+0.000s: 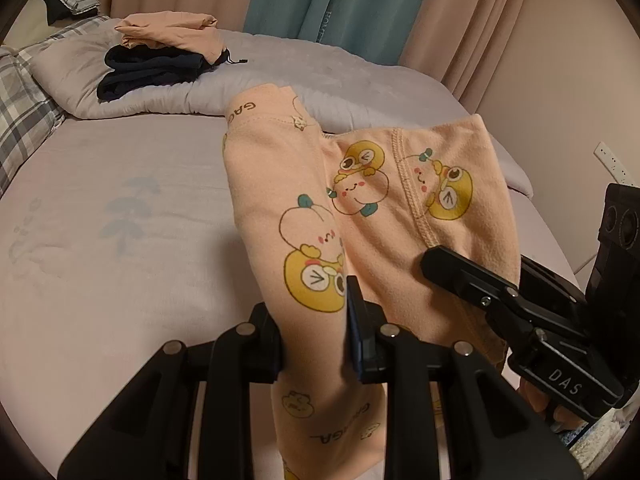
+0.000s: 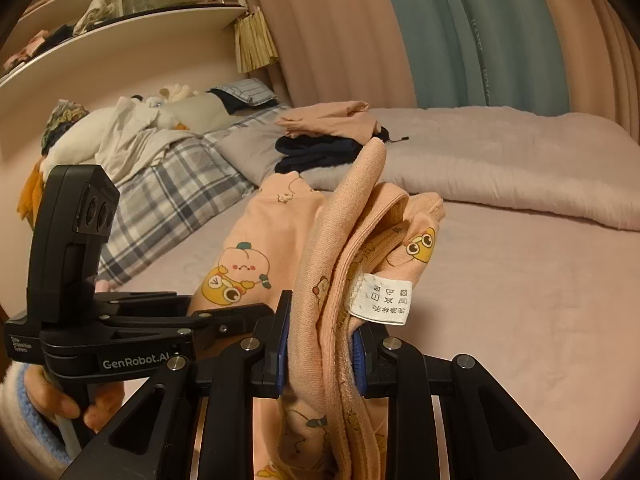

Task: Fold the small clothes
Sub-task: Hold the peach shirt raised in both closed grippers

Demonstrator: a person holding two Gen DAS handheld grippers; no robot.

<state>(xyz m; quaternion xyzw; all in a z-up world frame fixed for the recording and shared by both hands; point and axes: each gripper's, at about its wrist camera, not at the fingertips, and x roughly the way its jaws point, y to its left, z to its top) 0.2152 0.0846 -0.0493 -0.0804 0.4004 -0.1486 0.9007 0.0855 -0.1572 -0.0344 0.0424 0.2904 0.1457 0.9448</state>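
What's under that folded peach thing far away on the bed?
Under the folded peach garment lies a dark navy garment, resting on the quilt. Anything beneath the stack is covered.

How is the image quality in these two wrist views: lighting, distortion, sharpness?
Left wrist: warm dim light, strong fisheye bending with dark corners; garment print sharp, left gripper base soft. Right wrist: same warm cast, shelf curved by lens; care label readable, right gripper close and slightly blurred.

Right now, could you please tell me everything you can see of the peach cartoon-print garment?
The peach cartoon-print garment looks like soft knit with yellow and white characters, stitched seams, lettered bands and a white care label. It is bunched and partly folded, lifted over the bed. The left gripper and right gripper are each shut on a bunch of it.
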